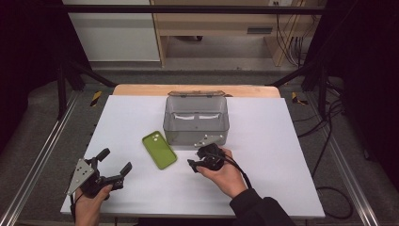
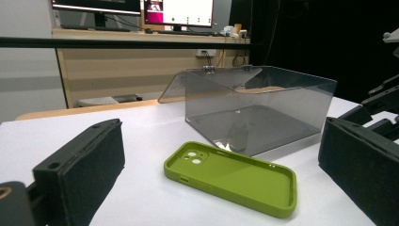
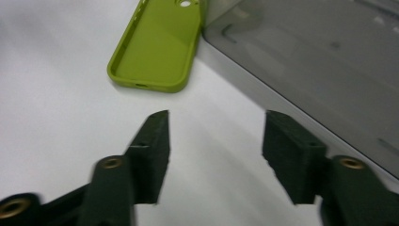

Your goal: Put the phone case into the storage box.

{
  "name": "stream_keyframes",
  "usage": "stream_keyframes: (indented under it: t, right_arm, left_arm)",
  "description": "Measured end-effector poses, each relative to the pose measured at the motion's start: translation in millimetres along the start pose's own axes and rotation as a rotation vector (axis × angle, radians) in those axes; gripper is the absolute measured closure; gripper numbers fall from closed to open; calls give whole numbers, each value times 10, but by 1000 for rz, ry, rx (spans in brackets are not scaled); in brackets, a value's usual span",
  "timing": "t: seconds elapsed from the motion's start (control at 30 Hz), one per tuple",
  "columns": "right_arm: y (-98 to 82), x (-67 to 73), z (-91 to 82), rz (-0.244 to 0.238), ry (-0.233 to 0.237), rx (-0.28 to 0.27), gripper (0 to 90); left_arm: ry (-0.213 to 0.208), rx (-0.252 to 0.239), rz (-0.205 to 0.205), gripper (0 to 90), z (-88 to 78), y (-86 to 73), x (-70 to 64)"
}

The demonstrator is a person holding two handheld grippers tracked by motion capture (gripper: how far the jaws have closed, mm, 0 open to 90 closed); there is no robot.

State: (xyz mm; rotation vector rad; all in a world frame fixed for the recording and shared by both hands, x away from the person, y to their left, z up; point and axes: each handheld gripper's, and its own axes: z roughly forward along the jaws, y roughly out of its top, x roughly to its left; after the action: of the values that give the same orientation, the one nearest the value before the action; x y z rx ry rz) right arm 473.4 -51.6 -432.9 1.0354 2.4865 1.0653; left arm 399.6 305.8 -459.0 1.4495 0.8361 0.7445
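A green phone case (image 1: 159, 149) lies hollow side up on the white table, just left of a clear grey plastic box (image 1: 196, 120) whose lid stands open at the back. The left gripper view shows the case (image 2: 233, 177) in front of the box (image 2: 254, 113). My left gripper (image 1: 115, 165) is open near the table's front left corner, empty. My right gripper (image 1: 194, 157) is open and empty just in front of the box, a little right of the case. The right gripper view has the case (image 3: 157, 47) ahead of the jaws and the box wall (image 3: 310, 61) to the right.
The white table sheet (image 1: 263, 155) has free room at the right and front. A wooden board edge (image 1: 141, 89) runs behind it. Metal frame rails (image 1: 33, 155) flank both sides. Cables lie on the floor at the right.
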Motion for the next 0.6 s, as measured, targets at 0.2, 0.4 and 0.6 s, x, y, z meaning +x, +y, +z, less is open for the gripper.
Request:
stream_keyframes:
  t: [0.2, 0.4, 0.6]
  right_arm:
    - [157, 115, 148, -6, 31, 14, 689]
    - [279, 183, 291, 1, 42, 16, 880]
    - [420, 253, 418, 27, 59, 37, 900]
  left_arm:
    - [6, 3, -10, 7, -1, -7, 18]
    - [6, 8, -14, 7, 8, -5, 13]
    - [2, 4, -11, 7, 5, 1, 6]
